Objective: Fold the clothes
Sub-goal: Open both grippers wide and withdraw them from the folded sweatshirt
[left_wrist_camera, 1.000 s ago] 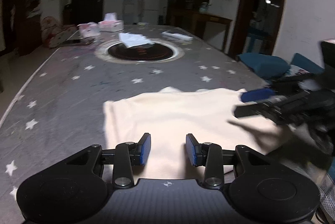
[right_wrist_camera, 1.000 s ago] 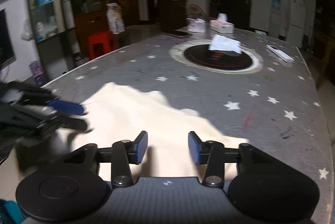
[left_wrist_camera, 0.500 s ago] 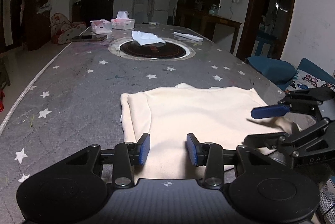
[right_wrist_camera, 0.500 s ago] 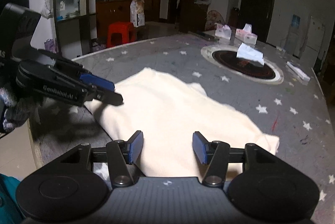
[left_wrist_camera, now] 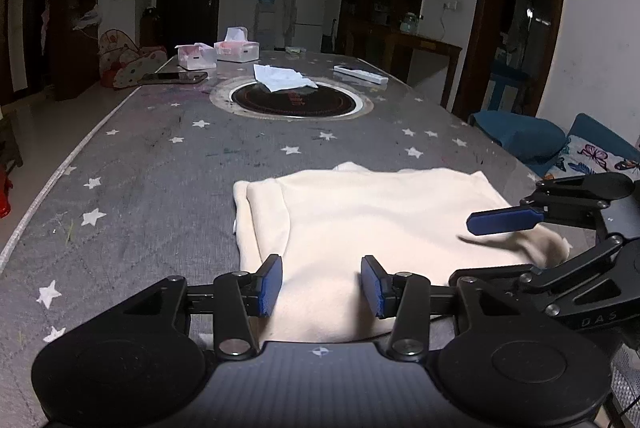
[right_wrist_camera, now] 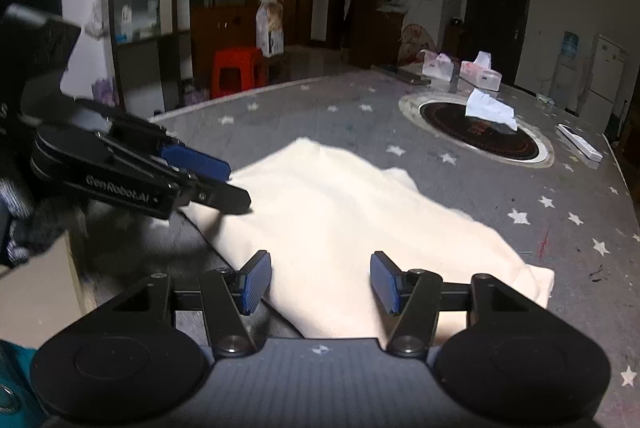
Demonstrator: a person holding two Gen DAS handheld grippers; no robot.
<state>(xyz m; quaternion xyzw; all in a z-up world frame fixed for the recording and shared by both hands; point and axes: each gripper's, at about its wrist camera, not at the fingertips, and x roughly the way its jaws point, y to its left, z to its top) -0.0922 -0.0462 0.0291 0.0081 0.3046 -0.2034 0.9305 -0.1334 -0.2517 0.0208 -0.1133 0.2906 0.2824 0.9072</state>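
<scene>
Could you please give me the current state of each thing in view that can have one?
Cream garment: folded, lying flat on the table.
Left gripper: jaws opening, over the garment's near edge, not gripping.
Right gripper: jaws opening, over the garment, not gripping.
Tissue box: open, tissue sticking up.
Phone: lying flat, screen dark.

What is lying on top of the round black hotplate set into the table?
A crumpled white tissue lies on the hotplate, over its far edge. The part of the plate beneath the tissue is covered.
</scene>
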